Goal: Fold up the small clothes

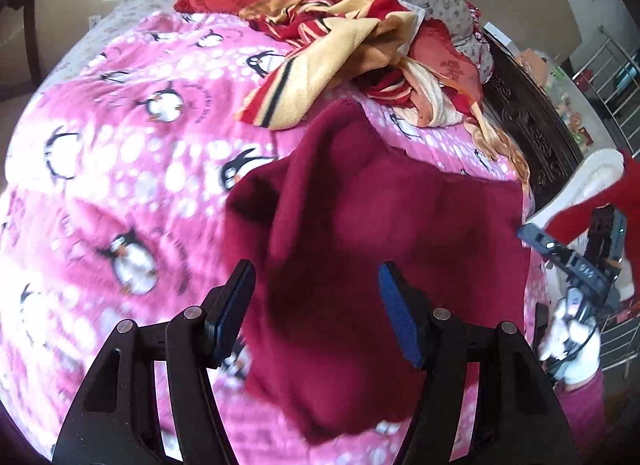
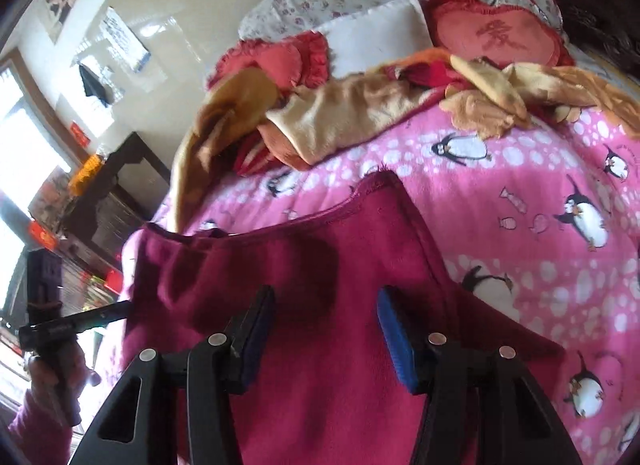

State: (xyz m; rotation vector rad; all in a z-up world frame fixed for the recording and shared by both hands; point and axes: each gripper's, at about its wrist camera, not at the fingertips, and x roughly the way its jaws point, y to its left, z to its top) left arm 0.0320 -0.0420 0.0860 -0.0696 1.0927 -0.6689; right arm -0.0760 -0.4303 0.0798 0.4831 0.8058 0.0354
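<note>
The maroon garment (image 1: 360,225) lies rumpled on the penguin blanket (image 1: 120,145), one flap ridged up. Both the left gripper (image 1: 316,305) and right gripper (image 2: 326,329) hover over it, fingers spread, pinching nothing — seemingly between folds. Next, each needs an edge to nip — then carry it across

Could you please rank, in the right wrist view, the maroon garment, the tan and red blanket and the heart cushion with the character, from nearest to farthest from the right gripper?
From the right gripper:
1. Maroon garment, directly beneath the jaws.
2. Tan and red blanket, bunched farther up the bed.
3. Heart cushion, beyond it, upper right.
</note>
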